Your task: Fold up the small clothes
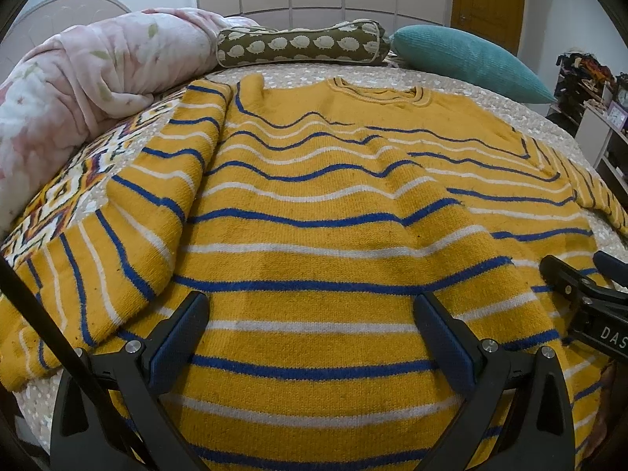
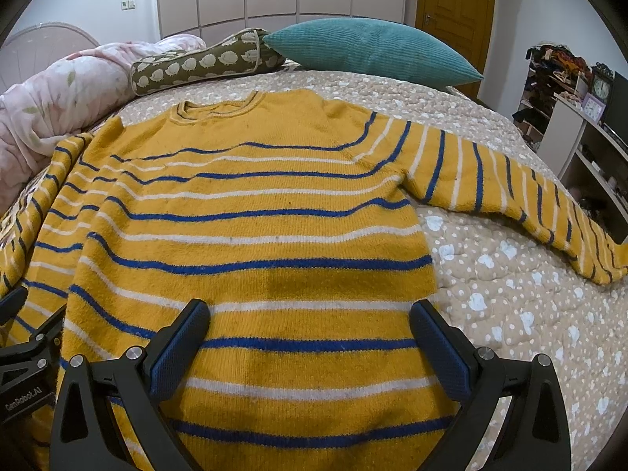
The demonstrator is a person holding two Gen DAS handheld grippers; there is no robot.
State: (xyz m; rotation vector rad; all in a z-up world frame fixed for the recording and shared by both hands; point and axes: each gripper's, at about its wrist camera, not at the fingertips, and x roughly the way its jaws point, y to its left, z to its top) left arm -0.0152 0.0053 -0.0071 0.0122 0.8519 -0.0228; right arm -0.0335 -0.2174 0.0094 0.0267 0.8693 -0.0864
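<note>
Left gripper (image 1: 312, 320) spread, striped yellow sweater (image 1: 314, 212) flat

A: Any lettering readable?
B: "GenRobot.AI" in white on the left gripper (image 2: 23, 357) body, seen by the right wrist camera.
A: Anything else?
B: "DAS", cut off, on the right gripper (image 1: 588, 298).
</note>
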